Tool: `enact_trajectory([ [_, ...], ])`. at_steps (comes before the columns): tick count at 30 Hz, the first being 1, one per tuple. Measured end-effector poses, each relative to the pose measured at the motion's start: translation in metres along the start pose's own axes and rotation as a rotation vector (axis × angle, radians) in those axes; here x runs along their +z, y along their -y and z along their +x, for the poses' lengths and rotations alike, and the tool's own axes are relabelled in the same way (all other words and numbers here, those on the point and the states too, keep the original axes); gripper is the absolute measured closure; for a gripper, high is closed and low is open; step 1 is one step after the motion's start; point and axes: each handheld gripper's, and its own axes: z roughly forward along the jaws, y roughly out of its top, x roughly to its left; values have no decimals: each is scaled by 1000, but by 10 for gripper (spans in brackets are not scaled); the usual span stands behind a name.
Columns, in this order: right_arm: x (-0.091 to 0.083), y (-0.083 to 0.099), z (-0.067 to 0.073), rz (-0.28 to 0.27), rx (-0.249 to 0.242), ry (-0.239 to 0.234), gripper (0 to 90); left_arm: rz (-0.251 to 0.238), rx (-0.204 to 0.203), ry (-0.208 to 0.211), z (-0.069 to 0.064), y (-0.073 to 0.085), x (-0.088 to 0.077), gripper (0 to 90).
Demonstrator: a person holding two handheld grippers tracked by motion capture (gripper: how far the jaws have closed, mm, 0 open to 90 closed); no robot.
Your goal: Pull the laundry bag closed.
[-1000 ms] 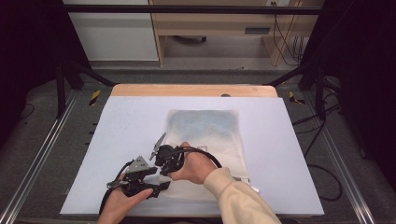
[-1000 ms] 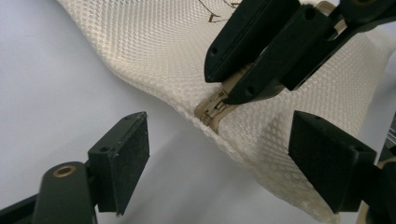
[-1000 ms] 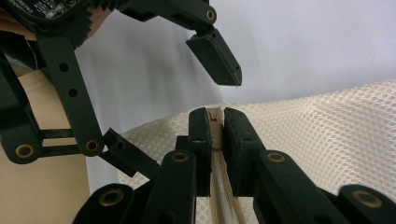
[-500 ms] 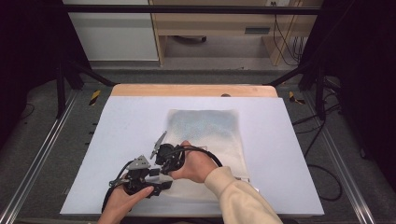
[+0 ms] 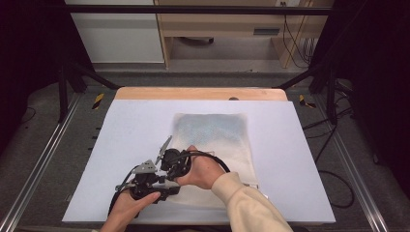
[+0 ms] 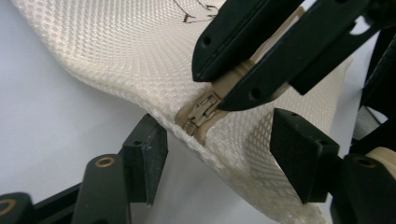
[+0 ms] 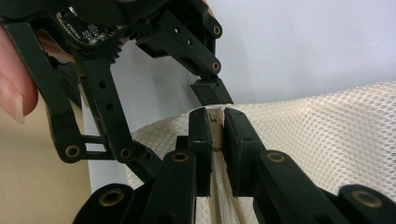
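A cream mesh bag [image 5: 212, 135] lies flat on the white table sheet [image 5: 300, 159]. Both grippers meet at its near left corner. My right gripper [image 7: 217, 122] is shut on the zipper tape [image 7: 224, 200] at the bag's edge and lifts that corner a little. In the left gripper view the right gripper's jaws come down from the top right and pinch the tape just behind the tan zipper pull [image 6: 201, 112]. My left gripper [image 6: 224, 149] straddles the raised corner of mesh [image 6: 116, 56]. Its jaws have just been closing, with the corner between them and the pads [image 6: 152, 158] still apart from the pull.
A wooden table edge [image 5: 198, 93] runs along the back, with metal frame rails [image 5: 38, 164] on both sides. Cables [image 5: 333, 179] lie on the floor at the right. A cream sleeve [image 5: 246, 203] crosses the bag's near edge. Bare sheet lies to the left and right of the bag.
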Motion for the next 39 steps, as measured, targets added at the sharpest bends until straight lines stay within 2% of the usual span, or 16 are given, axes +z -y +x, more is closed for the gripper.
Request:
enact_trajectory([
  [6, 1, 0, 0, -1, 2, 1, 820, -10, -29, 37, 5, -1, 4, 443],
  [16, 0, 0, -1, -4, 1, -3, 820, -15, -26, 53, 10, 0, 6, 553],
  [27, 0, 0, -1, -3, 1, -2, 820, -5, -16, 63, 13, -1, 8, 615],
  [39, -1, 1, -1, -2, 3, 0, 820, -6, -25, 71, 14, -1, 8, 668],
])
